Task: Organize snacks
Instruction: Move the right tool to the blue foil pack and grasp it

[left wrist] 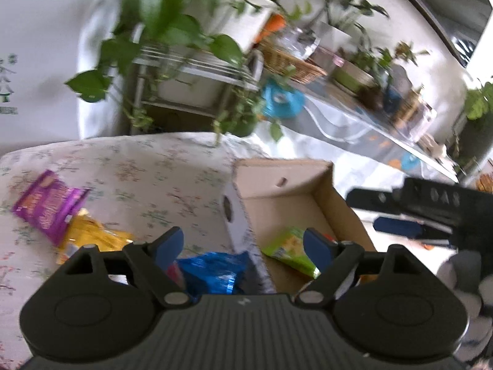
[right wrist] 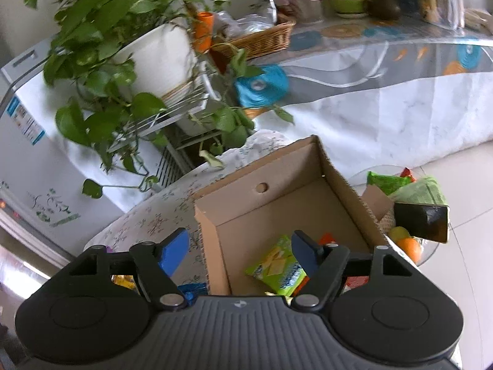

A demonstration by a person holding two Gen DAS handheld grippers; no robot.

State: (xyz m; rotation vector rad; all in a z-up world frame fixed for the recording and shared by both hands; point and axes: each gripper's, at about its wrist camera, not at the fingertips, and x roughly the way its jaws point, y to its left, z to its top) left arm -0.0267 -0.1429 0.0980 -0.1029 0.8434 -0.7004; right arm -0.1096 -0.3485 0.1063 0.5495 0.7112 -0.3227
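Light: soft, even daylight is seen in both views; its source cannot be told.
Shadows: only faint ones are cast inside the cardboard box [right wrist: 277, 215].
Glare: the white cabinet [left wrist: 37, 46] is washed out.
Blur: the left wrist view is smeared throughout, most heavily over the plant leaves [left wrist: 160, 9]; the right wrist view is sharper.
Distortion: straight lines are bent towards the edges, and the corners are darkened.

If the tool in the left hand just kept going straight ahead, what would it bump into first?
Probably the blue snack packet lying between its open fingers, right beside the cardboard box wall; depth is hard to judge.
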